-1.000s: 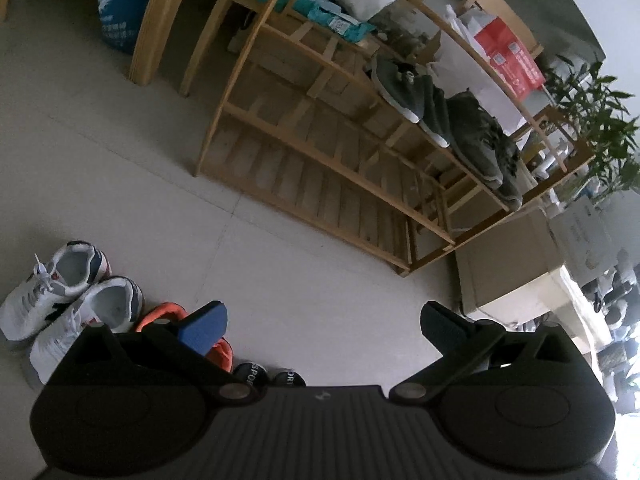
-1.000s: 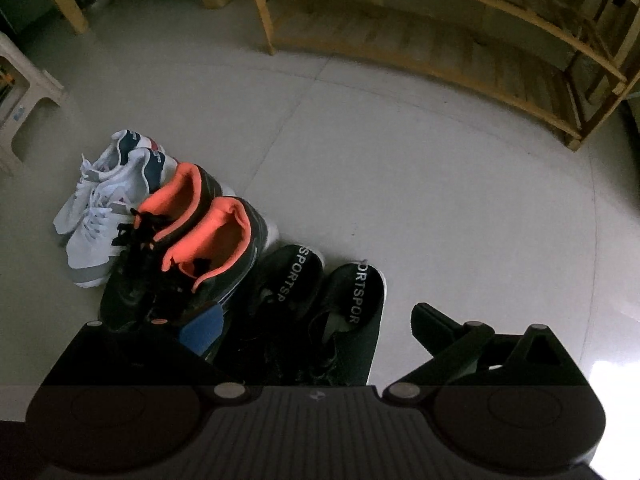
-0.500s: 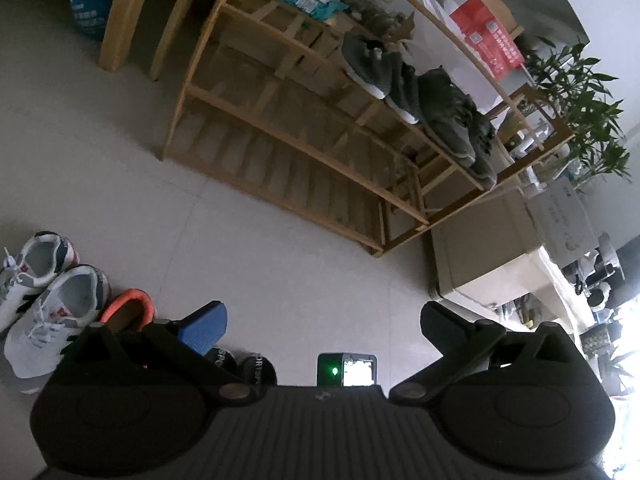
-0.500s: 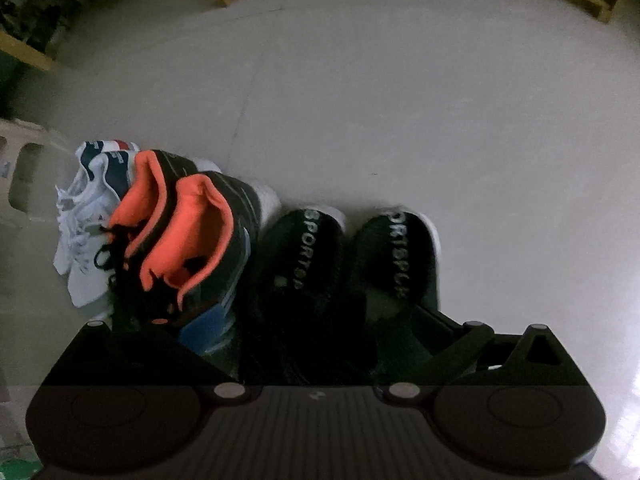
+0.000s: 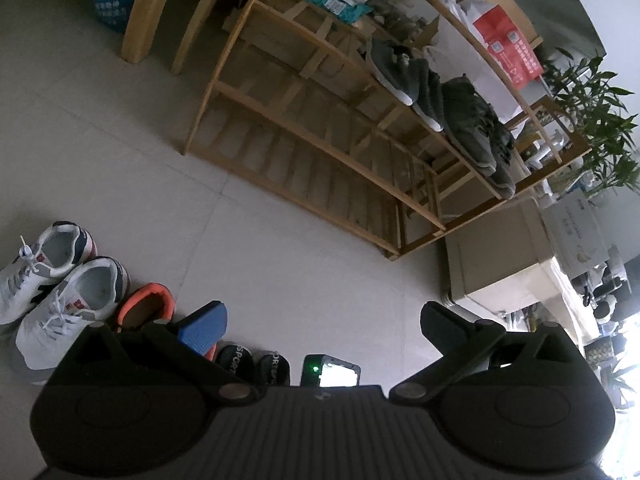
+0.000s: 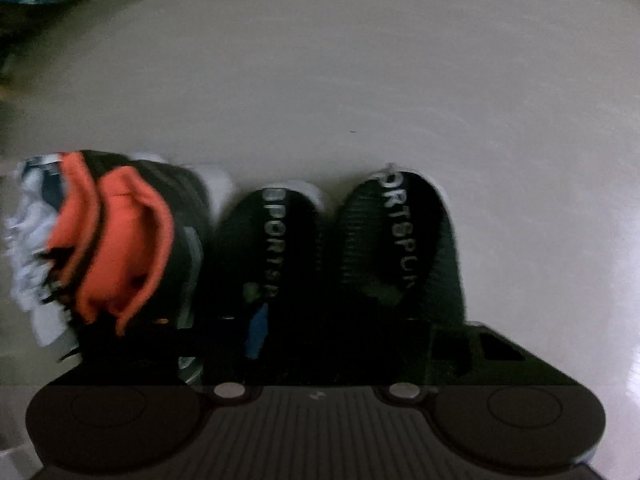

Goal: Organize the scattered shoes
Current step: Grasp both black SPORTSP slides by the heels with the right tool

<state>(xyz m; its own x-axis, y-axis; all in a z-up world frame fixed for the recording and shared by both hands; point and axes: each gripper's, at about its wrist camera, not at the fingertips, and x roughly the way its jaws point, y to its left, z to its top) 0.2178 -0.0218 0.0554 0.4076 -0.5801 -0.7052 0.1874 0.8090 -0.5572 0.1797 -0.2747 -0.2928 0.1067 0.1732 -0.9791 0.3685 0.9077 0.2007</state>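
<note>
Black slip-on shoes (image 6: 340, 248) lettered "SPORT" sit side by side on the tiled floor (image 6: 360, 80), beside the orange-lined pair (image 6: 132, 240). Right gripper (image 6: 336, 320) is closing with both inner walls between its fingers; contact is too dark to confirm. Recommended: pinch both collars squarely before lifting. Left gripper (image 5: 320, 320) hangs wide open, empty, facing the wooden rack (image 5: 320, 152).

**Two matching black hand-held grippers**

The left gripper (image 5: 322, 322) has a ribbed dark-grey base, two round black housings, and a silver pivot screw at the root of each angled black finger. One finger carries a blue pad (image 5: 204, 328). The right gripper (image 6: 320, 340) has the same build: ribbed base, silver screws, blue pad.
</note>
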